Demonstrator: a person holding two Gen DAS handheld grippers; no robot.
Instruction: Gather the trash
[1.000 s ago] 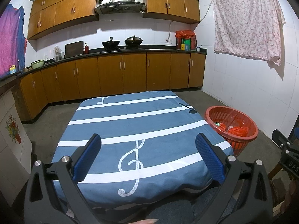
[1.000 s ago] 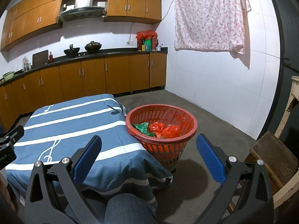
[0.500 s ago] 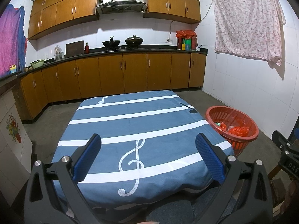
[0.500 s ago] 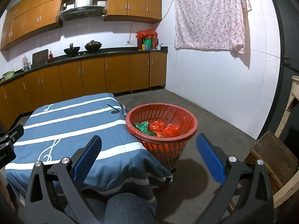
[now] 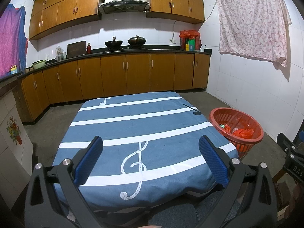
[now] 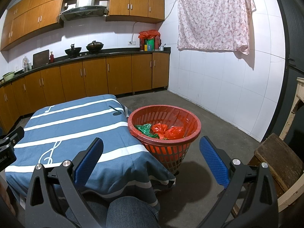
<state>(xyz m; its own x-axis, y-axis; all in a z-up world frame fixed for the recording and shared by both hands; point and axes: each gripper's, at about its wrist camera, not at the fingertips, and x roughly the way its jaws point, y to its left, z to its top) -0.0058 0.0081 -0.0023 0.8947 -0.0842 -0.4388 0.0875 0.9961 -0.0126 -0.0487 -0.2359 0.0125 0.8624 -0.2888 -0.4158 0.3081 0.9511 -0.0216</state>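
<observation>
A red plastic basket (image 6: 165, 112) stands on the floor at the table's right side and also shows in the left wrist view (image 5: 236, 112). It holds crumpled red bags (image 6: 173, 132) and a green wrapper (image 6: 144, 128). A table under a blue cloth with white music notes (image 5: 136, 125) shows no loose trash on top. My left gripper (image 5: 151, 159) is open and empty above the table's near edge. My right gripper (image 6: 151, 159) is open and empty, near the basket and short of it.
Brown kitchen cabinets (image 5: 133, 76) with woks run along the back wall. A floral sheet (image 6: 212, 15) hangs on the white tiled right wall. A wooden stool (image 6: 279, 157) stands at the right. The person's knee (image 6: 131, 212) is below the right gripper.
Nearly nothing has moved. The right wrist view has shifted very slightly, so the table and basket sit a touch differently in frame. Both grippers stay open.
</observation>
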